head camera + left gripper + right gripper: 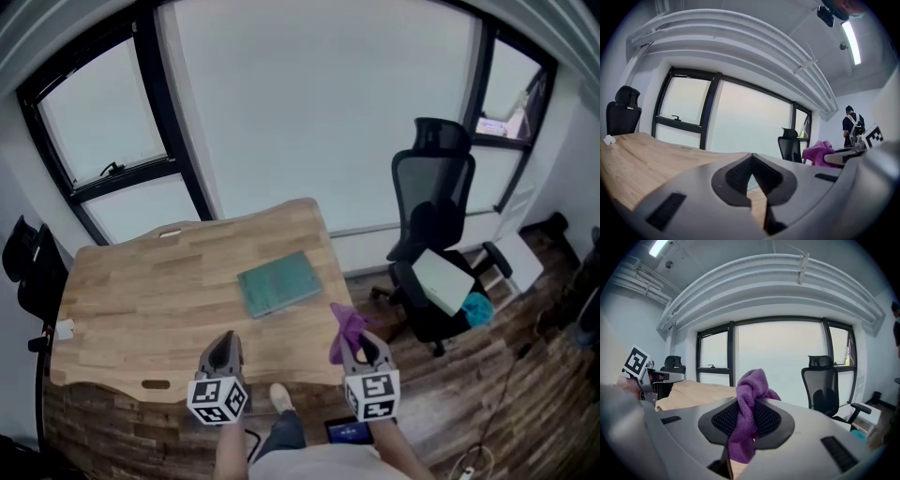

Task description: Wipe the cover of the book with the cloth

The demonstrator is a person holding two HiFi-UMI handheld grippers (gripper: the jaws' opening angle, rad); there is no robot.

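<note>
1. Claw state. My right claw (748, 430) is clamped on the purple cloth (750, 390). The fabric is bunched between the pads, with one fold standing above the jaws and a tail hanging below them. My left claw (751, 180) is fully closed, with nothing between its jaws.

2. Position. Both claws hang at the near edge of the wooden table (131, 309), with the right claw off the near right corner. The book (278, 283) lies flat, cover up, right of the table's middle. It is farther in than both claws, well apart from each, and nothing touches it.

3. Handling, cloth. It looks like soft, light terry. I judge it will fold and drag rather than push, so it should be pressed flat onto the cover, not poked at it. The present grip on the middle of the bundle looks adequate.

4. Handling, book. It appears thin and stiff, with a smooth teal cover. I judge it light enough to slide on the wood during a stroke. No lift is needed. The closed left claw should pin a near corner of the cover, clear of the wiping path.
</note>
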